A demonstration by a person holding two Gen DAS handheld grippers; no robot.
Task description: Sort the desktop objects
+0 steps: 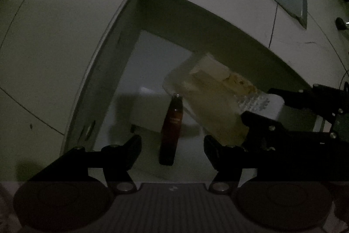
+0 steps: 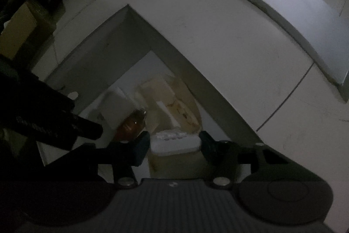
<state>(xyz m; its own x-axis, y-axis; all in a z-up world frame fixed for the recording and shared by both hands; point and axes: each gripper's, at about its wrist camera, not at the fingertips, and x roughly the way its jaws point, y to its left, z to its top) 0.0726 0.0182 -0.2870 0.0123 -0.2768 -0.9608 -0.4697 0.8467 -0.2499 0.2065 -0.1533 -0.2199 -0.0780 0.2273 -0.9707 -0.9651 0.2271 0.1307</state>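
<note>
Contents of open white bin [image 1: 122,40] on white bench [image 1: 54,36]: slim brown bottle [image 1: 171,134], label unreadable; pale beige carton [image 1: 209,102]; white box [image 1: 148,110]; white blister pack [image 2: 175,142]. Left gripper [image 1: 172,150] fingers apart around bottle, untouching. Right gripper [image 2: 174,144] fingers apart astride blister pack.

place: office-like workspace | evidence: white desk [image 1: 54,47], storage bin [image 1: 122,40], cardboard box [image 2: 17,30]
</note>
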